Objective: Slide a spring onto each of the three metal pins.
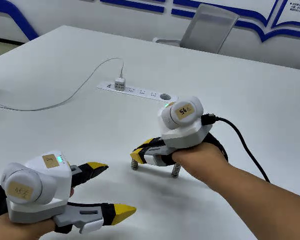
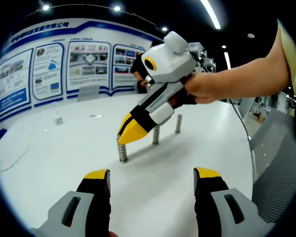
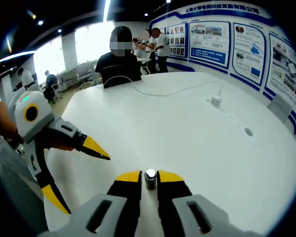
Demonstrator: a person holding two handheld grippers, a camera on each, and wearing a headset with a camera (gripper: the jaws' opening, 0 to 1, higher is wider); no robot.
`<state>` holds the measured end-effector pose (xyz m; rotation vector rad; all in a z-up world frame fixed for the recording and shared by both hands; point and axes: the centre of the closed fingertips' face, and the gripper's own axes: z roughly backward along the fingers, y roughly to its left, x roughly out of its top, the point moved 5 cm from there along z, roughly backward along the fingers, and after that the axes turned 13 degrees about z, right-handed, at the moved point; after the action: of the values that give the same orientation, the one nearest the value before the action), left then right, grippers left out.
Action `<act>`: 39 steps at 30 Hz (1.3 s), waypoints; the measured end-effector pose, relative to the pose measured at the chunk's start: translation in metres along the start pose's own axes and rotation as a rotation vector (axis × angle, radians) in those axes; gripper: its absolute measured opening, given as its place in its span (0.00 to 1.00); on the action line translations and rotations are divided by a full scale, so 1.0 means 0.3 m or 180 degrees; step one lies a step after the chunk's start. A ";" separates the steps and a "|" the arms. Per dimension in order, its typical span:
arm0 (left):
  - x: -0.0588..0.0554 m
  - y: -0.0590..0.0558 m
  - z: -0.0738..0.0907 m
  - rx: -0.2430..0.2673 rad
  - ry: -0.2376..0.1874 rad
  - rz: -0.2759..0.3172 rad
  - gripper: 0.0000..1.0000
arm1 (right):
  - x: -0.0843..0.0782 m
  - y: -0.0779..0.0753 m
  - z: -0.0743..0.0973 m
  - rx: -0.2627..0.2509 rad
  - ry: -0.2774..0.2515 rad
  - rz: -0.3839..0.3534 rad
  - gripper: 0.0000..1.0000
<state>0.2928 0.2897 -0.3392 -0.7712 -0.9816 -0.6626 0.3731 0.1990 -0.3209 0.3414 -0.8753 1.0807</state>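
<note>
"Pinching anything, that right yellow-tipped gripper [image 3: 149,177]?"
"Yes: the silver metal pin [image 3: 150,178], upright with a coiled spring [image 2: 122,150] around it, has its top nipped between both fingertips [image 3: 130,176]."
"And the left yellow-tipped gripper [image 2: 152,174]?"
"Fingers [image 2: 97,174] spread, empty, well apart from it."

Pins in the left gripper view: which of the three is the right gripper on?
The left-end pin, nearest that camera: the right gripper's yellow tips close over its top. The middle pin and far pin stand clear.
</note>
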 end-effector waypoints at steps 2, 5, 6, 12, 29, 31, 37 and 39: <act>0.001 0.000 0.001 0.0001 -0.0001 -0.0002 0.70 | -0.001 0.000 0.005 -0.0002 -0.0005 -0.0007 0.13; 0.002 -0.001 0.001 0.0003 0.0000 -0.0006 0.70 | -0.002 0.001 0.014 -0.0010 -0.0015 -0.0013 0.13; 0.004 -0.002 0.001 0.0001 -0.0004 -0.0007 0.70 | 0.000 0.002 0.019 -0.0018 -0.0024 -0.0007 0.13; 0.010 -0.004 0.000 0.0004 -0.0011 -0.0021 0.70 | 0.018 0.004 0.050 -0.0055 -0.0098 0.0020 0.14; 0.018 -0.003 0.003 0.0019 -0.0016 -0.0052 0.70 | 0.021 0.019 0.178 -0.0261 -0.0303 0.0118 0.17; 0.022 -0.005 0.003 0.0011 -0.0017 -0.0072 0.70 | 0.014 0.024 0.197 -0.0287 -0.0331 0.0104 0.18; 0.026 -0.008 0.000 -0.0003 -0.0019 -0.0078 0.71 | -0.011 0.034 0.245 -0.0370 -0.0345 0.0117 0.19; 0.026 -0.010 -0.001 -0.0010 -0.0016 -0.0084 0.71 | -0.021 0.036 0.264 -0.0395 -0.0352 0.0116 0.20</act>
<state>0.2937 0.2866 -0.3316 -0.7641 -0.9969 -0.6855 0.3269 0.1499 -0.2774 0.2844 -1.0457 1.0432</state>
